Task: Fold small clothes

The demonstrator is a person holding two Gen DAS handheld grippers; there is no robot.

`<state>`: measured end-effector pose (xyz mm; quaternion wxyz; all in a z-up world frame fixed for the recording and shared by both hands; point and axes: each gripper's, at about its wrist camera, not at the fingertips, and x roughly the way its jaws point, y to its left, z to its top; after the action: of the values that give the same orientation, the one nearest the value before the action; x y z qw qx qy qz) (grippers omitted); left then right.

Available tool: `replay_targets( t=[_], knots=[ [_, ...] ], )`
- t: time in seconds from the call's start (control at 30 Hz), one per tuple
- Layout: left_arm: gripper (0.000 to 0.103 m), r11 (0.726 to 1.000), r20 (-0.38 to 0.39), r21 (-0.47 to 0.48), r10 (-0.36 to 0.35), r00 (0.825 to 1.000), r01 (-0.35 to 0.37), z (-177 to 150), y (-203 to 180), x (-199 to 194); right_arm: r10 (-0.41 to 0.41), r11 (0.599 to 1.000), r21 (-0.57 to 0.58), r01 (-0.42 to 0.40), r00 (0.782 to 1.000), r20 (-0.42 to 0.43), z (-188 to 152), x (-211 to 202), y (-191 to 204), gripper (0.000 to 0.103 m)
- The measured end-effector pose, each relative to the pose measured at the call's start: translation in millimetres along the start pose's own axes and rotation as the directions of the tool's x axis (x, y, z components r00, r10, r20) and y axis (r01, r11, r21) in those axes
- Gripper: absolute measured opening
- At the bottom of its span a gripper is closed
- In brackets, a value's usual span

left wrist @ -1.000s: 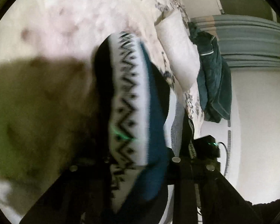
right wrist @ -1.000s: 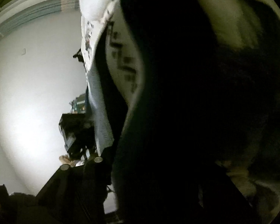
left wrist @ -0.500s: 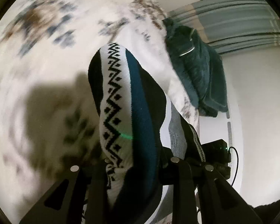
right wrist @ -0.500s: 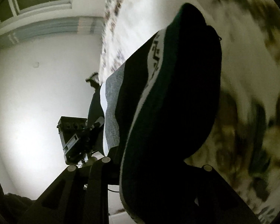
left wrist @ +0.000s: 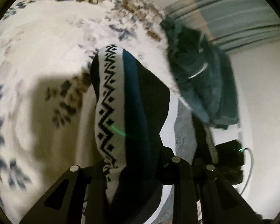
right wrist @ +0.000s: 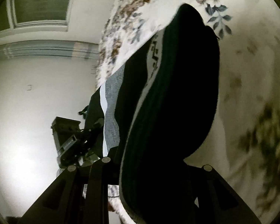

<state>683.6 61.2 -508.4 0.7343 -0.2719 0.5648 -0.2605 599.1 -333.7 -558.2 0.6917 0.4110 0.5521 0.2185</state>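
Note:
A small knit garment (left wrist: pixel 125 115) with black, teal, white and grey bands and a black zigzag pattern hangs bunched between my two grippers. My left gripper (left wrist: pixel 136 168) is shut on one end of it, and the fabric bulges up over the fingers. My right gripper (right wrist: pixel 149 168) is shut on the other end (right wrist: pixel 173 102), which fills the view as a dark fold. The right gripper also shows in the left wrist view (left wrist: pixel 227 158), and the left gripper shows in the right wrist view (right wrist: pixel 78 141). Both hold the garment above a floral bedspread (left wrist: pixel 37 46).
A dark teal towel or garment (left wrist: pixel 201 71) lies heaped at the bedspread's far edge. White walls (right wrist: pixel 28 102), a striped cornice (right wrist: pixel 39 48) and a window (right wrist: pixel 41 1) lie beyond the bed.
Both grippers have drawn back from the bedspread with the garment, so more of the floral cover shows. The garment stays gripped at both ends.

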Motion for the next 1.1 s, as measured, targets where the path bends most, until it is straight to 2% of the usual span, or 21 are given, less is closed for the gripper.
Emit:
replay_targets(
  t=[0.07, 0.13, 0.17, 0.23, 0.27, 0.33, 0.37, 0.43, 0.5, 0.53, 0.6, 0.63, 0.7, 0.8, 0.87, 0.9, 0.97, 1.0, 1.03, 1.07, 1.1],
  knots=[
    [0.030, 0.999, -0.051, 0.001, 0.045, 0.998, -0.045, 9.2, 8.7, 16.0, -0.030, 1.000, -0.003, 0.030, 1.000, -0.005, 8.3, 6.8, -6.3, 0.027],
    [0.043, 0.998, -0.083, -0.016, 0.060, 0.995, -0.061, 15.0, 15.0, 20.6, -0.054, 0.999, -0.003, 0.054, 0.998, -0.014, 9.3, 11.4, -3.9, 0.029],
    [0.051, 0.997, -0.080, -0.024, 0.076, 0.994, -0.079, 14.9, 16.5, 18.0, -0.064, 0.998, -0.002, 0.064, 0.998, -0.018, 12.5, 8.0, -1.8, 0.031],
    [0.057, 0.992, -0.051, -0.025, 0.119, 0.992, -0.120, 11.7, 17.1, 6.0, -0.127, 0.992, -0.014, 0.127, 0.992, -0.025, 6.6, -4.4, -2.5, 0.043],
    [0.069, 0.986, -0.039, -0.025, 0.164, 0.986, -0.165, 9.4, 17.8, 0.6, -0.170, 0.985, -0.023, 0.170, 0.985, -0.025, 4.4, -8.9, -1.5, 0.048],
    [0.074, 0.965, 0.002, 0.000, 0.261, 0.965, -0.261, 3.5, 15.0, -12.7, -0.286, 0.957, -0.057, 0.285, 0.958, -0.012, 3.5, -14.0, 3.6, 0.056],
    [0.075, 0.953, 0.031, 0.015, 0.302, 0.953, -0.303, 0.2, 12.1, -18.4, -0.353, 0.932, -0.085, 0.353, 0.935, 0.006, 2.3, -18.1, 7.4, 0.063],
    [0.075, 0.908, 0.099, 0.055, 0.410, 0.907, -0.416, -10.7, -1.2, -31.6, -0.505, 0.846, -0.151, 0.511, 0.860, 0.079, 2.5, -29.3, 22.5, 0.063],
    [0.075, 0.863, 0.149, 0.076, 0.485, 0.862, -0.499, -20.1, -10.6, -40.8, -0.638, 0.742, -0.152, 0.653, 0.757, 0.139, -5.0, -43.8, 35.2, 0.064],
    [0.077, 0.849, 0.158, 0.085, 0.505, 0.848, -0.522, -26.1, -16.2, -43.4, -0.667, 0.715, -0.143, 0.684, 0.729, 0.152, -10.8, -49.6, 40.0, 0.077],
    [0.103, 0.809, 0.164, 0.107, 0.559, 0.813, -0.578, -40.7, -30.4, -46.4, -0.730, 0.651, -0.126, 0.749, 0.663, 0.166, -23.4, -53.0, 51.5, 0.103],
    [0.103, 0.798, 0.167, 0.117, 0.571, 0.804, -0.591, -46.8, -37.7, -47.3, -0.748, 0.628, -0.125, 0.768, 0.640, 0.176, -29.2, -50.3, 59.4, 0.103],
    [0.103, 0.764, 0.180, 0.129, 0.609, 0.773, -0.632, -59.3, -55.5, -49.3, -0.789, 0.565, -0.124, 0.815, 0.579, 0.205, -48.1, -53.4, 78.0, 0.103],
    [0.103, 0.740, 0.193, 0.123, 0.636, 0.747, -0.661, -82.2, -80.3, -63.8, -0.806, 0.529, -0.116, 0.841, 0.540, 0.243, -84.4, -70.2, 117.6, 0.103],
    [0.103, 0.739, 0.203, 0.115, 0.637, 0.744, -0.664, -95.1, -98.5, -76.0, -0.811, 0.504, -0.108, 0.857, 0.513, 0.280, -102.3, -84.7, 140.4, 0.103],
    [0.103, 0.731, 0.214, 0.112, 0.643, 0.735, -0.673, -103.3, -109.9, -85.3, -0.808, 0.498, -0.101, 0.861, 0.503, 0.307, -113.8, -96.8, 159.2, 0.103],
    [0.103, 0.726, 0.233, 0.118, 0.643, 0.730, -0.677, -118.3, -131.4, -103.0, -0.803, 0.495, -0.092, 0.864, 0.495, 0.333, -127.3, -114.1, 181.6, 0.103],
    [0.103, 0.722, 0.244, 0.117, 0.644, 0.725, -0.682, -127.2, -144.3, -114.6, -0.796, 0.500, -0.091, 0.861, 0.499, 0.344, -136.0, -125.3, 195.5, 0.103],
    [0.103, 0.726, 0.254, 0.119, 0.637, 0.728, -0.677, -136.3, -157.9, -127.6, -0.789, 0.506, -0.093, 0.858, 0.503, 0.353, -144.0, -135.6, 207.7, 0.103],
    [0.103, 0.728, 0.262, 0.125, 0.632, 0.730, -0.674, -142.8, -167.5, -135.6, -0.783, 0.507, -0.091, 0.857, 0.502, 0.367, -153.6, -147.2, 220.1, 0.103],
    [0.103, 0.721, 0.280, 0.132, 0.632, 0.723, -0.681, -152.8, -182.3, -148.8, -0.777, 0.504, -0.091, 0.859, 0.497, 0.386, -166.0, -161.2, 234.8, 0.103]
  ],
)
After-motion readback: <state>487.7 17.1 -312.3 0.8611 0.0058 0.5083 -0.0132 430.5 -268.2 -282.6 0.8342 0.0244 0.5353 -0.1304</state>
